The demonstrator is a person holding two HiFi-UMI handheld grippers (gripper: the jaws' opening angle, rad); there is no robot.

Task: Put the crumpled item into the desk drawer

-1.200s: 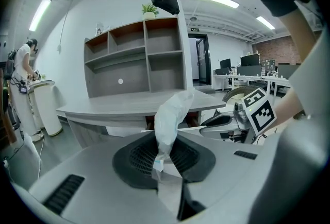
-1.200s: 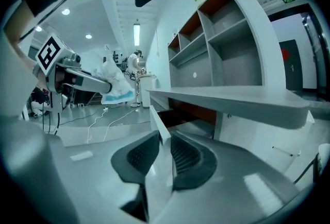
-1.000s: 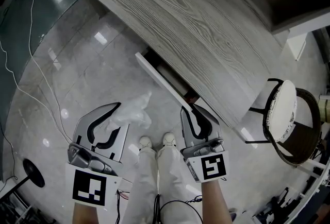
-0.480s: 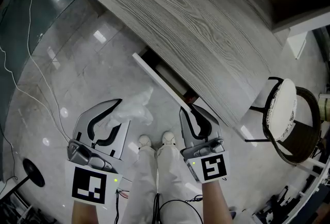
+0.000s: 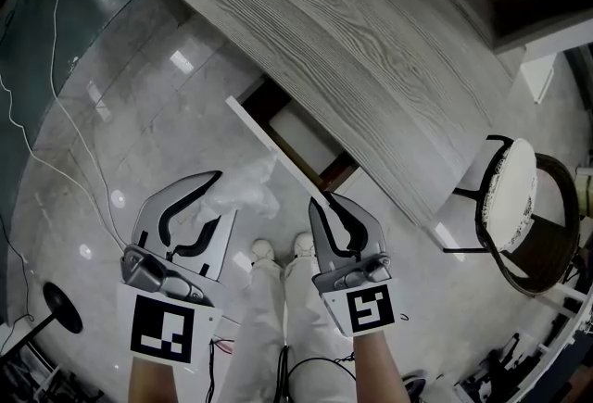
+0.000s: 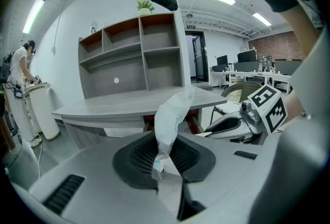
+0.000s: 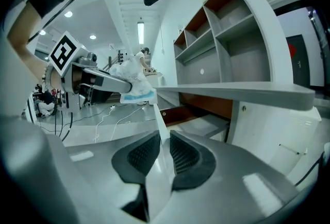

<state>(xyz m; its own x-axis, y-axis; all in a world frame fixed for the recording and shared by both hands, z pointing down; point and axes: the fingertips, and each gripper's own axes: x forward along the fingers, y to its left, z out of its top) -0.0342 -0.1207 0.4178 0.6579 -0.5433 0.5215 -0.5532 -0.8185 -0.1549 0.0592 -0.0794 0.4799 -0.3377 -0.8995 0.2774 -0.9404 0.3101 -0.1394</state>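
Below the front edge of the tabletop (image 5: 371, 31), the desk drawer (image 5: 298, 134) stands partly open, and the right gripper (image 5: 330, 207) seems to be the reason. Its fingers (image 7: 186, 155) are drawn almost together on the top edge of the drawer front (image 5: 273, 146), pinching the thin panel between the pads, a hold suited to drawing the drawer out and steadying it. That leaves the left gripper (image 5: 219, 199) free to carry. Its fingers (image 6: 138, 158) are clamped to a narrow gap on the lower end of the crumpled item (image 5: 243, 193), which looks like thin white plastic wrapping, though the views are too soft to be sure. The item hangs in the air over the floor (image 5: 139, 114), just left of the drawer front and outside the drawer, near the opening but clear of it, probably waiting to be carried across. Its long axis runs on from the line of the fingers. In the left gripper view it rises from the pads and leans right, so the loose end points up towards the tabletop's edge
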